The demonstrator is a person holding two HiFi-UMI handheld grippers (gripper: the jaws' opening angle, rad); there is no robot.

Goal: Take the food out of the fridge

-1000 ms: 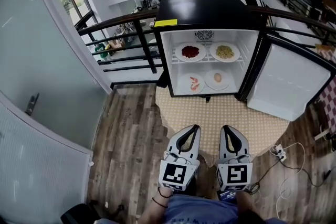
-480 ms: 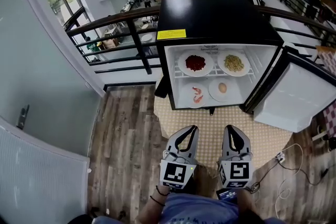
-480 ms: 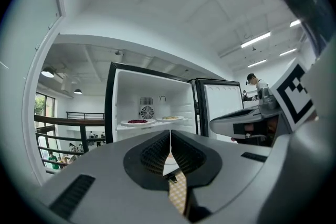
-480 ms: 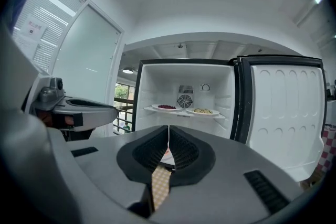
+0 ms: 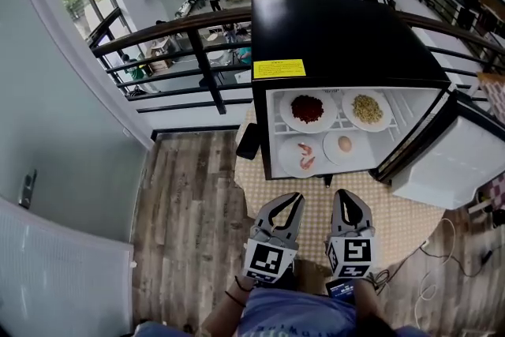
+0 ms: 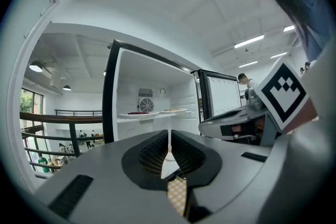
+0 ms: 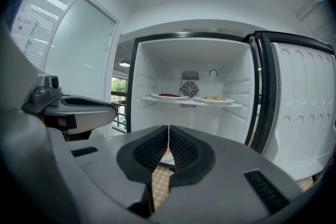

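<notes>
Fridge (image 5: 347, 43) is open, door (image 5: 446, 170) swung right. Red-food plate (image 5: 308, 108) and noodle plate (image 5: 367, 108) sit on the upper shelf, shrimp plate (image 5: 302, 156) and pale-lump plate (image 5: 344, 144) on the fridge floor near its front edge. Left gripper (image 5: 292, 201) and right gripper (image 5: 344, 197): jaws fully together, nothing held, short of the opening. Risk: arriving closed shoves a plate back; a thin rim pinch tips the food off.
</notes>
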